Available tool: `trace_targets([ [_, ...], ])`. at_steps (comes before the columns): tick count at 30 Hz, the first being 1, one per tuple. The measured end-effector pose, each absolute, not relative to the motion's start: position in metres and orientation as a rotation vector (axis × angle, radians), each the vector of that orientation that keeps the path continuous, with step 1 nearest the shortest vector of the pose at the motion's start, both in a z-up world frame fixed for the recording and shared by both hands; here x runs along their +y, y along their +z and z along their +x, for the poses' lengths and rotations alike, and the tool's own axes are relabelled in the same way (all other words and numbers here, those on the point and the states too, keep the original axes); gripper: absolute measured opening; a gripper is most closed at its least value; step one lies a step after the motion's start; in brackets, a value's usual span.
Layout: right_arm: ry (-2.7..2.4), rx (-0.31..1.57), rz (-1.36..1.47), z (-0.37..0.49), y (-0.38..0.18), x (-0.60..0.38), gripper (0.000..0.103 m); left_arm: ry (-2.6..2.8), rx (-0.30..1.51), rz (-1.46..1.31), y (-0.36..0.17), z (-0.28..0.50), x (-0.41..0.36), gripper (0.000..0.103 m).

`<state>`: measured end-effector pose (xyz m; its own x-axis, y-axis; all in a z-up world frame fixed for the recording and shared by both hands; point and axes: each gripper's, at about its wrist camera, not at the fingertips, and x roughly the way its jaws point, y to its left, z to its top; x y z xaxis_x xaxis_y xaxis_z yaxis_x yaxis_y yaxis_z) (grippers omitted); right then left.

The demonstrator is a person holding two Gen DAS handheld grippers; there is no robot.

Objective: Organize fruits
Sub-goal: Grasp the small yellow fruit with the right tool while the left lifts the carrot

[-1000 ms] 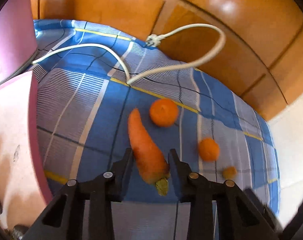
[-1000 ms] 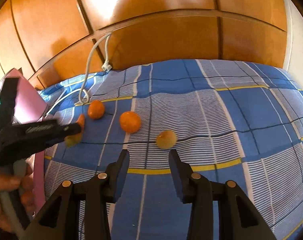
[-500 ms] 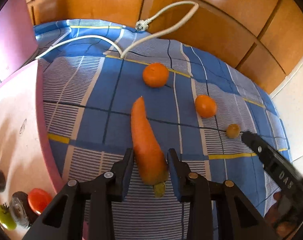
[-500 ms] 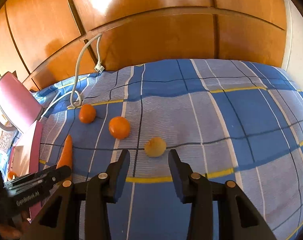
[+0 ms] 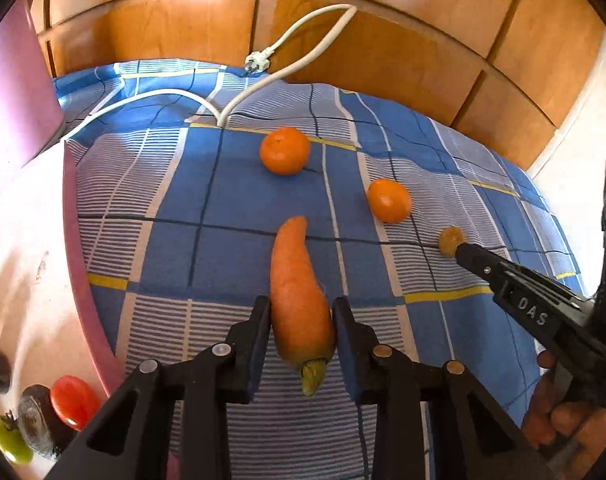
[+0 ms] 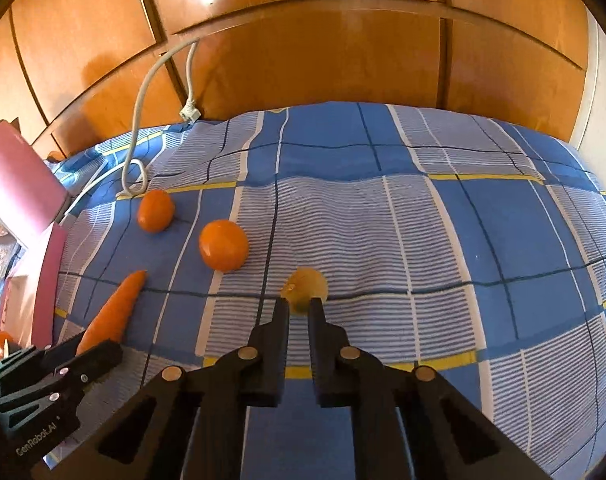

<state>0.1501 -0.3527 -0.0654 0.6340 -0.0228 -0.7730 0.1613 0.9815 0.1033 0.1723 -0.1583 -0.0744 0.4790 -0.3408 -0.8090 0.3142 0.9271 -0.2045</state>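
While both grippers work the blue checked bedspread (image 6: 443, 220), the fruit lies as follows.

Left gripper (image 5: 302, 314): jaws clamped on the thick end of a carrot (image 5: 297, 288), having just closed further onto it; the carrot's tip points away toward the headboard.

Right gripper (image 6: 299, 308): jaws just drawn in, pinching the near edge of a small yellowish fruit (image 6: 306, 286) that rests on the spread.

Oranges: the nearer orange (image 6: 223, 250) lies just left of the small fruit; the farther orange (image 6: 155, 211) sits beyond it, near a loop of white cable (image 6: 137, 120).

Left edge: a pink tray (image 5: 31, 264) holds a red tomato (image 5: 74, 397) and other items.

Background: wooden headboard (image 6: 323, 60).
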Motion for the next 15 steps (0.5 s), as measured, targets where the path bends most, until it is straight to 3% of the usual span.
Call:
trace_targets([
  [4,-0.090,0.893,0.243,0.147,-0.071,-0.360,0.012,-0.397,1.007,-0.014,-0.079,0.169,-0.160,0.031],
  [6,-0.090,0.891,0.265,0.147,-0.070,-0.362,0.030,-0.400,1.014,-0.014,-0.081,0.169,-0.158,0.032],
  [7,-0.088,0.889,0.270,0.147,-0.070,-0.362,0.032,-0.403,1.016,-0.017,-0.082,0.169,-0.158,0.032],
  [14,-0.113,0.886,0.241,0.163,-0.070,-0.358,0.032,-0.402,0.998,0.031,-0.084,0.168,-0.166,0.032],
  [15,-0.122,0.889,0.234,0.166,-0.072,-0.357,0.028,-0.402,0.990,0.037,-0.084,0.167,-0.166,0.032],
])
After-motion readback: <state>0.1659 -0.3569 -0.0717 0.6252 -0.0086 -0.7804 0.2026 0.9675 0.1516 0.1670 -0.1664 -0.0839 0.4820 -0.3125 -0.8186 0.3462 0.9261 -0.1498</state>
